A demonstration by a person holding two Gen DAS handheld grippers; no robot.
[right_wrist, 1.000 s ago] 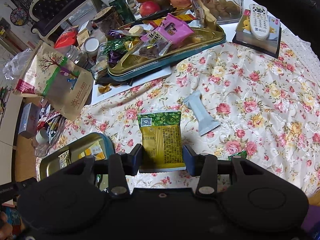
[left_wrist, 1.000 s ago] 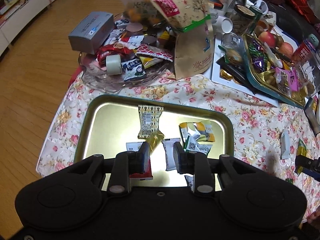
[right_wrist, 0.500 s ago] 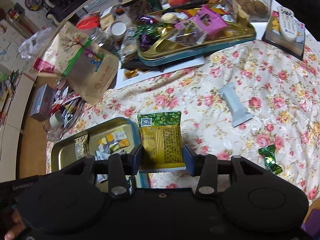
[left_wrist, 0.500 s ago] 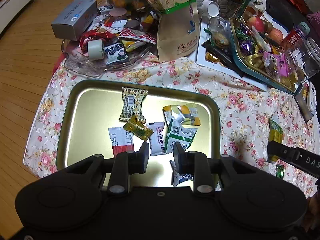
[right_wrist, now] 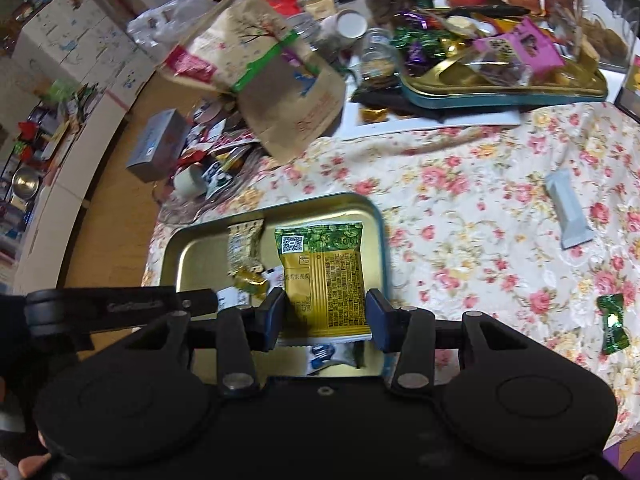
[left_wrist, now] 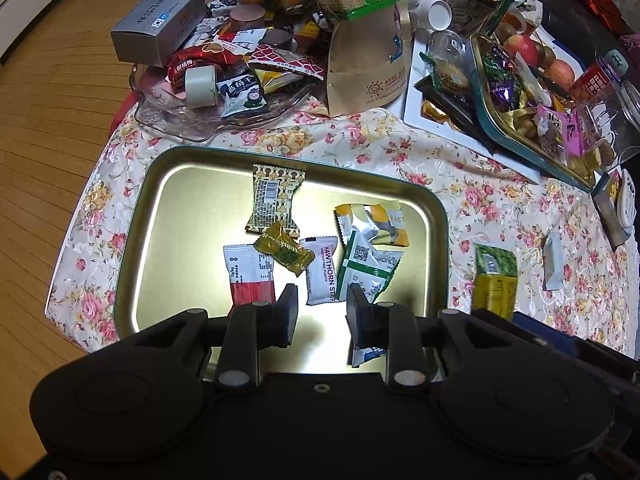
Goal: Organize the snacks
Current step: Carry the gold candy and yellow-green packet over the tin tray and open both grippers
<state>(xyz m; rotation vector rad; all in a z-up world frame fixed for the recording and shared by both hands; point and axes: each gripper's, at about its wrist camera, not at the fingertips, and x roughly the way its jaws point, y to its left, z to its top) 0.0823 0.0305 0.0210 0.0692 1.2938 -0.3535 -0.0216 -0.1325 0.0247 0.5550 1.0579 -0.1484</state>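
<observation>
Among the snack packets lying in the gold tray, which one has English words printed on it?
The white packet in the middle of the gold tray, reading "HAWTHORN". It lies between the red-and-white packet and the green-and-white one.

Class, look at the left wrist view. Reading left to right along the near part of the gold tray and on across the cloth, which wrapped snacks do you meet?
White-and-red flat packet → white hawthorn strip packet → white-and-green sachet → green-and-yellow packet held by the right gripper → pale grey wrapped bar on the floral cloth.
</observation>
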